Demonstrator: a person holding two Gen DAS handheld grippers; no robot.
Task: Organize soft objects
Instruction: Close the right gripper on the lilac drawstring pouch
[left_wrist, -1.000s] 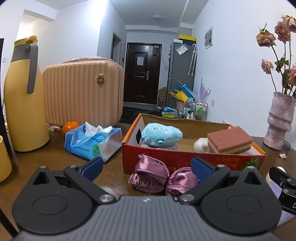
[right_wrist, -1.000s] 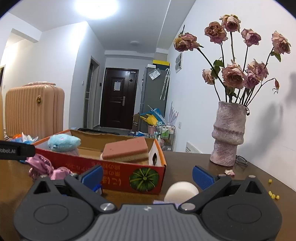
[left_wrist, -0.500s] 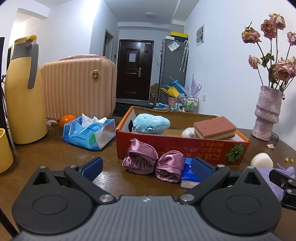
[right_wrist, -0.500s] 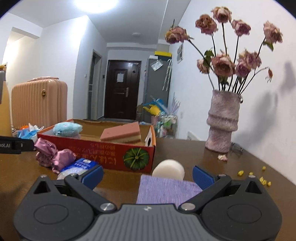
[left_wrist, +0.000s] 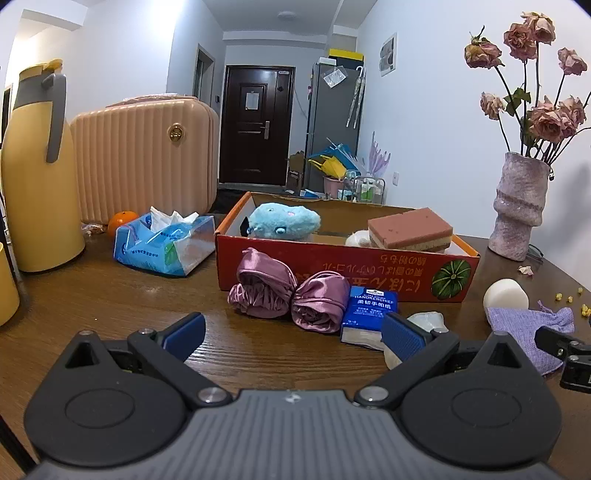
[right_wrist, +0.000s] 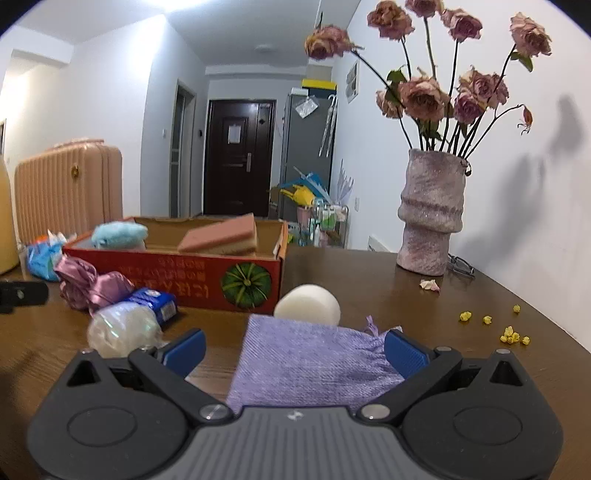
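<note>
- Left hand-held gripper (left_wrist: 291, 330): fingers spread wide, nothing between them, held above the counter (left_wrist: 110, 295) and facing the satin pouches.
- Right hand-held gripper (right_wrist: 293, 347): fingers spread wide, either side of the near end of the purple cloth bag (right_wrist: 314, 363); I could not tell whether the pads touched the cloth.
- Box (left_wrist: 332, 273): red cardboard, open top, already holding a blue plush toy (left_wrist: 282, 221), a layered sponge (left_wrist: 410, 229) and a small white ball (left_wrist: 356, 238).
- Loose on the counter in front of the box: two pink satin pouches (left_wrist: 288, 293) touching each other, a blue tissue packet (left_wrist: 369, 310) just beside them, a clear-wrapped white bundle (right_wrist: 123, 328), a white foam cylinder (right_wrist: 308, 304) at the far edge of the purple bag.
- Step in hand, as I judged it: sorting partly done, the purple bag next for pick-up.
- Next move, as I judged it: lower the right fingers to the cloth, pinch a fold firmly because thin fabric slips, lift clear of the cylinder, carry over the box wall.
</note>
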